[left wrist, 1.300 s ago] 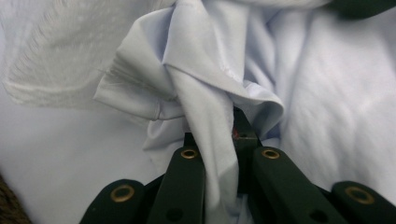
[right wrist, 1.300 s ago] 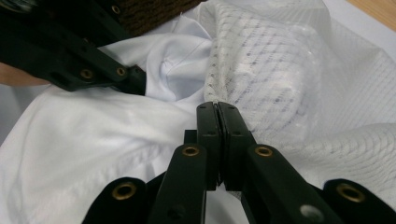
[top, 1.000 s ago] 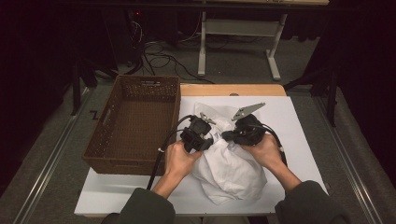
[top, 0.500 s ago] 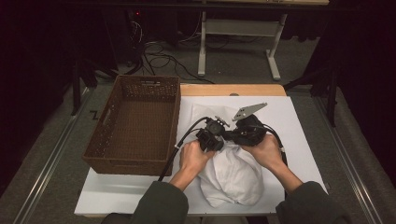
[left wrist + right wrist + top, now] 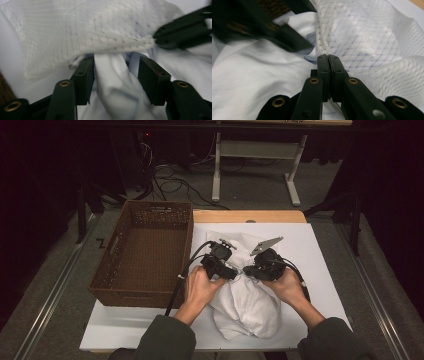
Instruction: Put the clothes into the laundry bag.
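Moved over toward the right gripper (image 5: 252, 270), that left gripper (image 5: 230, 268), and just opened its jaws halfway around a fold of white cloth (image 5: 112, 85), not pinching it. Right one squeezed tight on the edge of the mesh bag (image 5: 367, 40). Bag and cloth lying on the white mat (image 5: 320, 250), beside the brown basket (image 5: 145, 255). Cloth partly inside the bag, by the look of it. Basket waiting, nothing in it yet.

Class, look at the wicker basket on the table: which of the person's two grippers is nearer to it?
Left. The left gripper is beside the basket, close to its right wall; the right gripper lies farther right, over the white cloth.
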